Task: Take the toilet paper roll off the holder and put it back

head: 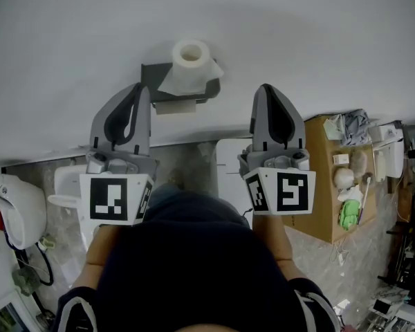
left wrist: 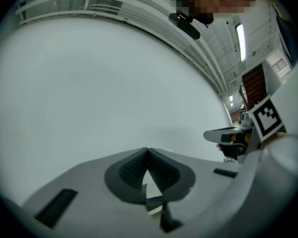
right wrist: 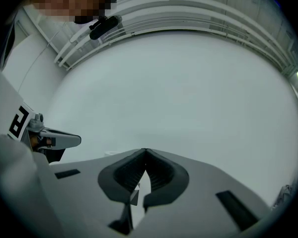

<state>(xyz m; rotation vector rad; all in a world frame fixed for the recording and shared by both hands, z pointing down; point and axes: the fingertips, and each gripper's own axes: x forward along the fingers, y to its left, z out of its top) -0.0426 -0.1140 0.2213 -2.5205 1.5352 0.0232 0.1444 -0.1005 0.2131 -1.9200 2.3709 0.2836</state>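
Note:
A white toilet paper roll (head: 191, 63) sits upright on a dark grey holder (head: 209, 88) fixed to the white wall, a loose sheet hanging over the holder's front. My left gripper (head: 144, 88) is held below and to the left of the holder, its jaws shut and empty. To the holder's right, at the same height, my right gripper (head: 265, 88) is also shut on nothing. In the left gripper view the left gripper (left wrist: 147, 150) faces bare wall, and the right gripper (left wrist: 227, 133) shows at the side. The right gripper (right wrist: 145, 150) faces bare wall too.
A white fixture (head: 14, 206) with a cable stands low on the left. A brown board (head: 321, 185) carrying several small items lies at the right. A white panel (head: 229, 163) and grey tiled floor (head: 187, 161) show between the grippers.

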